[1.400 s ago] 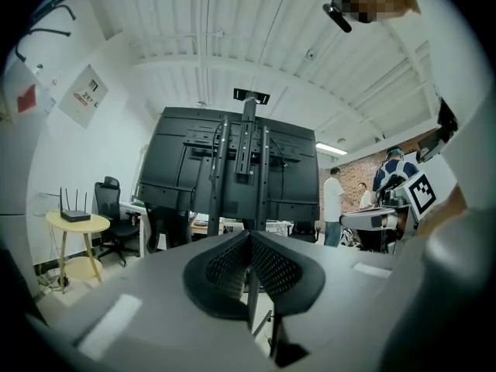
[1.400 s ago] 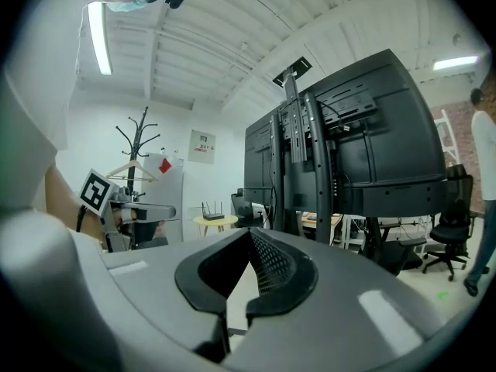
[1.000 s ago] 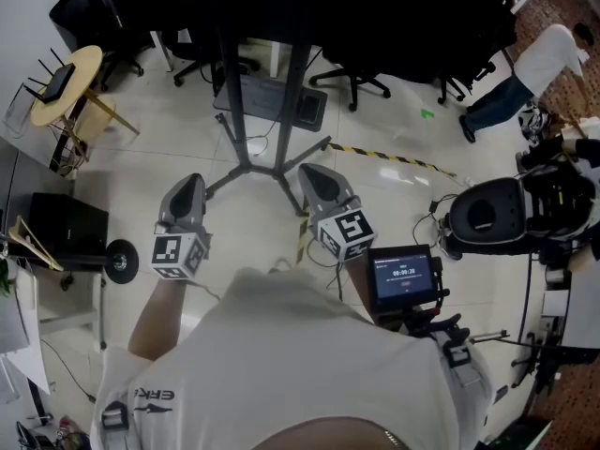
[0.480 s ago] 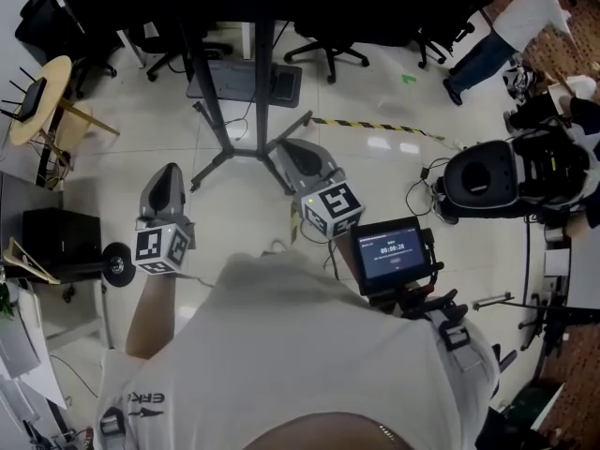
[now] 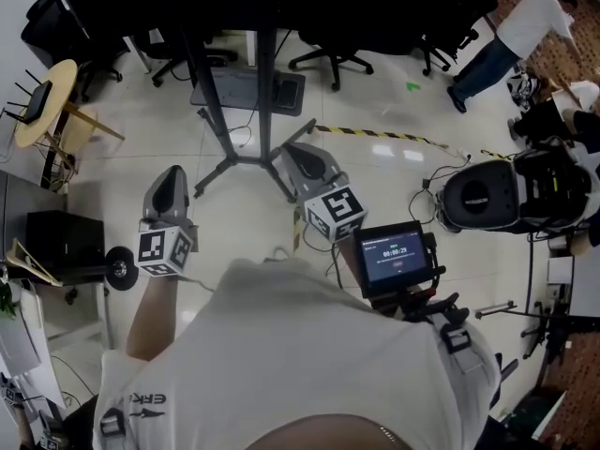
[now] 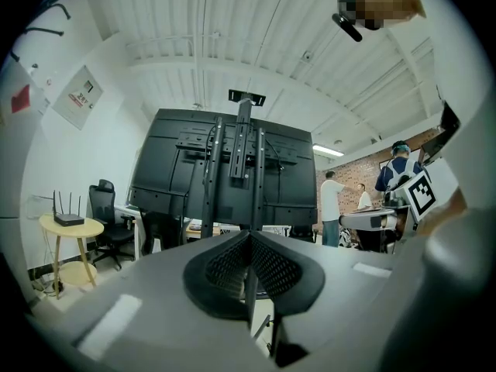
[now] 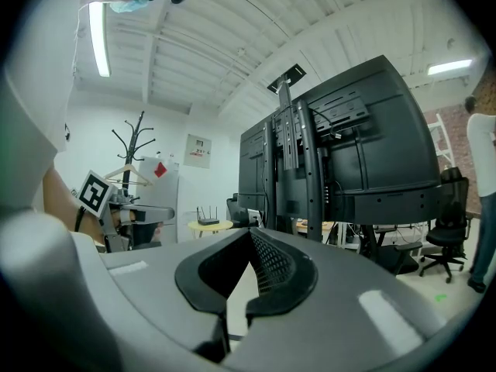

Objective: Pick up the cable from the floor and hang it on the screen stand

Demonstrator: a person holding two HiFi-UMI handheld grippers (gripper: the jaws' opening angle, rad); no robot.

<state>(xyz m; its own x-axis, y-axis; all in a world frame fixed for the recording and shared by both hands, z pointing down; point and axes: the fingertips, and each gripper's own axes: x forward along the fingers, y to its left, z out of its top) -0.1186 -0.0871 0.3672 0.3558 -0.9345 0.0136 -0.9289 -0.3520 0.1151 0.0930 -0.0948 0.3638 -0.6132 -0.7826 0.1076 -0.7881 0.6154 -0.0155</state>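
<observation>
Pale tiled floor (image 5: 122, 172) of a workshop fills the head view. A black screen stand (image 5: 265, 82) rises at the far edge, its feet spread on the tiles. A thin cable (image 5: 242, 139) lies on the floor among those feet; whether it is the task's cable I cannot tell. The left claw (image 5: 172, 174) and right claw (image 5: 292, 153) are held level towards the stand. Each carries a black-and-white marker cube (image 5: 164, 249). A small screen (image 5: 394, 256) at the person's chest shows digits too small to read.

Left gripper view: the claw's pads are pressed together with nothing between them. The stand's dark back fills the middle. A wall poster (image 6: 80, 97) is unreadable.

Right gripper view: this claw is likewise closed and empty, with the stand just right of centre.

Two empty claws facing the stand fit either a cable waiting on the floor or one already hung out of sight. No view settles which, so I name no next move.
</observation>
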